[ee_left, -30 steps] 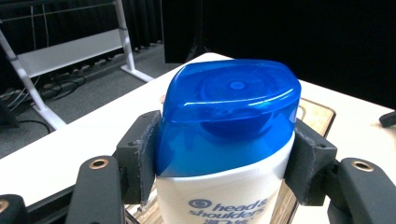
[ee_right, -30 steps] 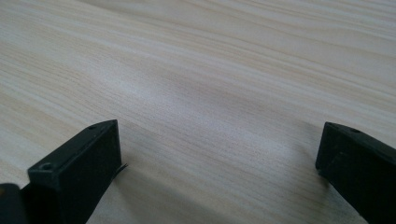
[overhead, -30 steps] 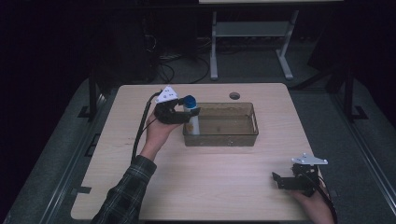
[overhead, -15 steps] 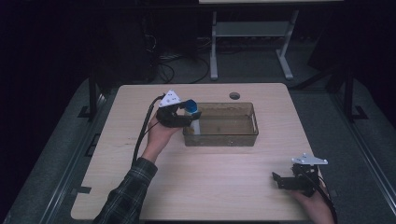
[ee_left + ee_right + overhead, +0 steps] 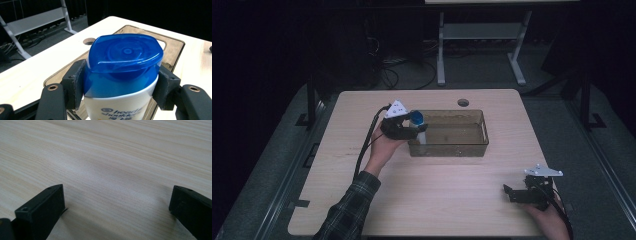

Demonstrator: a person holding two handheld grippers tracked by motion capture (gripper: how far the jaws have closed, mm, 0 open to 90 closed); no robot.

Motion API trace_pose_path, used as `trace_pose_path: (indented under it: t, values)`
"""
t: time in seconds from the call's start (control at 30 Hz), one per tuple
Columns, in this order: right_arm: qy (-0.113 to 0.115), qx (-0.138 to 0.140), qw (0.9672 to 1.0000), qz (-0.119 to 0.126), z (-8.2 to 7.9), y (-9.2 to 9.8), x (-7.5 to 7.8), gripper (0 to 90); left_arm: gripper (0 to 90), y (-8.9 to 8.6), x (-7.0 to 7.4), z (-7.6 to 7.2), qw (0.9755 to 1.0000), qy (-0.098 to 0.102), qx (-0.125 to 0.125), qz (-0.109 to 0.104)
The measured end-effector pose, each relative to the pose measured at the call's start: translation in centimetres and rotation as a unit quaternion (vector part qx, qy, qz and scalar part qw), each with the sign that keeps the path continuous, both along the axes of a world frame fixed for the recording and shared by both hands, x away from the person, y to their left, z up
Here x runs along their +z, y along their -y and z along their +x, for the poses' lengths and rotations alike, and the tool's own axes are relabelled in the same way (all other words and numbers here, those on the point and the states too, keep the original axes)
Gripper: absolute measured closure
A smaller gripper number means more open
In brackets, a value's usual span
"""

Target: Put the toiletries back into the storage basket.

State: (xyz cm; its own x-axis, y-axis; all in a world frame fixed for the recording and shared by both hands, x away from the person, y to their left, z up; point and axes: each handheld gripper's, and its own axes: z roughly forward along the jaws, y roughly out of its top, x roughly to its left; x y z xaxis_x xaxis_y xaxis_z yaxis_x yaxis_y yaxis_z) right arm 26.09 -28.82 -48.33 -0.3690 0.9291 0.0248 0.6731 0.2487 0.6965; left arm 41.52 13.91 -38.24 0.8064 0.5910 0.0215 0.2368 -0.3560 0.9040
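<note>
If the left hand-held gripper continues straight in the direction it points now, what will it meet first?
Probably the clear plastic bin: the left hand-held gripper, shut on the shampoo bottle, points over the bin's near end. Depth is uncertain.

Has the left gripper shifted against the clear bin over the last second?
Cannot tell. The left gripper, clamped on the shampoo bottle, sits at the clear bin's left end in each high view; any shift is too slight.
</note>
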Motion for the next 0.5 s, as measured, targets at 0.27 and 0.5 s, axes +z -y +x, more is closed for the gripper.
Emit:
trace_pose_path:
  t: [0.27,0.5]
  values:
    - [0.000,0.000,1.0000,0.000,0.00,0.00,0.00,0.0,35.0,-0.05,-0.44,-0.25,1.0000,-0.003,-0.001,-0.003]
    - [0.000,0.000,1.0000,0.000,0.00,0.00,0.00,0.0,33.3,-0.09,-0.56,-0.32,0.9998,-0.005,-0.009,-0.019]
